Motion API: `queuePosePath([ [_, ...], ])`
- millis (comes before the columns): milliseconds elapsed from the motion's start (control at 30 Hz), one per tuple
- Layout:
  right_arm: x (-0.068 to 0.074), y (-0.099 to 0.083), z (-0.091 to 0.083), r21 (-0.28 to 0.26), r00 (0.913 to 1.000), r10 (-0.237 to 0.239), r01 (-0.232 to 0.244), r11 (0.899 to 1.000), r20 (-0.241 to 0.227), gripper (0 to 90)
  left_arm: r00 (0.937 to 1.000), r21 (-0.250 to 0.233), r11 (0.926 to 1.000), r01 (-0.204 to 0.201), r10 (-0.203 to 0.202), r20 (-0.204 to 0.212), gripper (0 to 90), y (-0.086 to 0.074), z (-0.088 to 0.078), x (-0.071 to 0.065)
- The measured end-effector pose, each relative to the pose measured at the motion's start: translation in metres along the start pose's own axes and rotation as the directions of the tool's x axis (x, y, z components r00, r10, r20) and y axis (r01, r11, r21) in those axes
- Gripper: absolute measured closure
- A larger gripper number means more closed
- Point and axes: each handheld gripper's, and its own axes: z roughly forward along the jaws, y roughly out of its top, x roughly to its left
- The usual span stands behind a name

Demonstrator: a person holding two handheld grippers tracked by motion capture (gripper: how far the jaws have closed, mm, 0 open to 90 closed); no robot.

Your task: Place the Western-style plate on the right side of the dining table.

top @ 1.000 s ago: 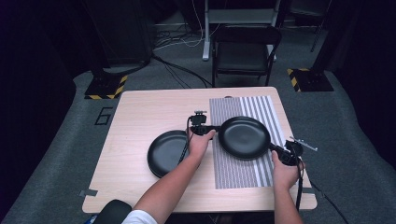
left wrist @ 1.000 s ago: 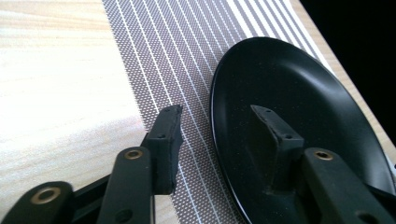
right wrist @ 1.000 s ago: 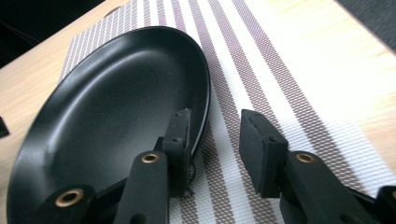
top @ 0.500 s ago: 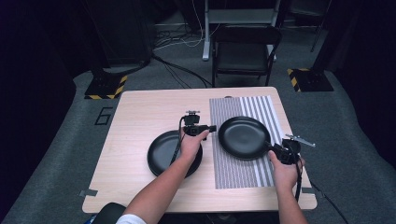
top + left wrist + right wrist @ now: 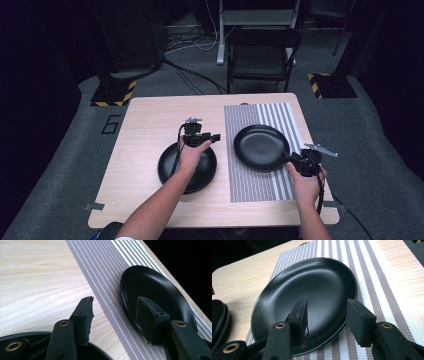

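Now both claws stand apart, having just opened: the right claw off the plate on the mat, the left claw withdrawn to the stack. Placement looks complete.

We've got one high cam looking down the bench; both gripper cams sit close, sharing the black plate on the striped mat.

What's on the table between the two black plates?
Nothing but bare table and the striped mat's edge between left plate and right plate, in the high view.
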Motion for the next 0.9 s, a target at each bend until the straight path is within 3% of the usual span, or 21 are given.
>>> queuePosePath([
  [133, 0.003, 0.000, -0.004, 0.000, 0.9998, -0.003, 0.003, 1.000, -0.021, 51.5, 0.9990, -0.002, 0.9994, -0.033, 0.033, -0.030, 47.3, -0.001, -0.011, 0.005],
  [567, 0.004, -0.002, -0.021, 0.000, 0.9970, -0.032, 0.032, 0.999, -0.071, 51.2, 0.9951, 0.006, 0.9966, -0.082, 0.083, -0.054, 47.3, -0.013, -0.050, 0.027],
  [733, 0.003, -0.004, -0.025, 0.006, 0.9962, -0.048, 0.048, 0.999, -0.073, 50.9, 0.9956, -0.004, 0.9973, -0.074, 0.073, -0.059, 47.2, -0.017, -0.074, 0.042],
  [900, 0.001, -0.008, -0.029, 0.009, 0.9950, -0.071, 0.072, 0.997, -0.069, 50.7, 0.9939, -0.027, 0.9977, -0.063, 0.060, -0.092, 47.2, -0.026, -0.098, 0.060],
])
